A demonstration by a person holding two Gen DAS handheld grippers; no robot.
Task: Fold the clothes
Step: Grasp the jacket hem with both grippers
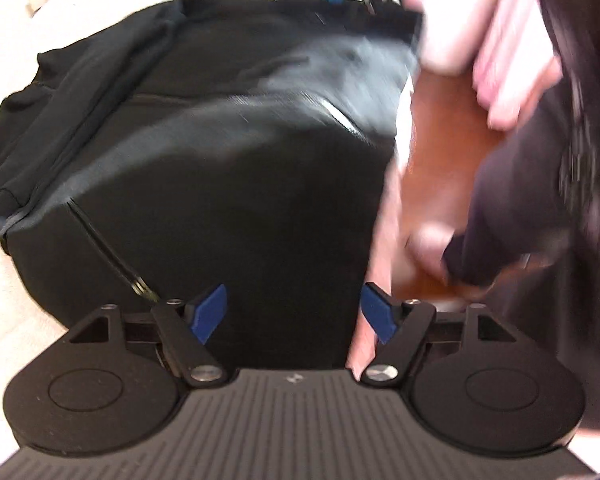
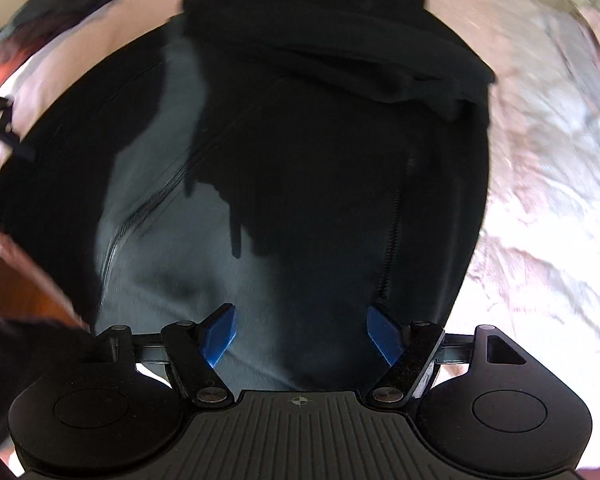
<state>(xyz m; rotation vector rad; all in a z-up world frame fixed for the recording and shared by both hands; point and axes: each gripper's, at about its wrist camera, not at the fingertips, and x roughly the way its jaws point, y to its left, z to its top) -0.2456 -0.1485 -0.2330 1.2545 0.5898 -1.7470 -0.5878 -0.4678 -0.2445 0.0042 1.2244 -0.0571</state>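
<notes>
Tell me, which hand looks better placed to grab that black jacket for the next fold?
Probably the right. Its fingers stand open directly over the black jacket, with fabric all around. The left gripper is open too, but it sits at the jacket's edge, partly over the wooden floor.

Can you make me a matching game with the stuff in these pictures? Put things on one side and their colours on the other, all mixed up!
Things:
1. zippered fabric jacket
2. crinkled bed sheet
3. flat plastic pads on the left gripper
4. smooth wooden floor

Colours:
A. blue
B. reddish brown
C. black
D. pale pinkish white

Pairs: 1-C, 2-D, 3-A, 4-B
</notes>
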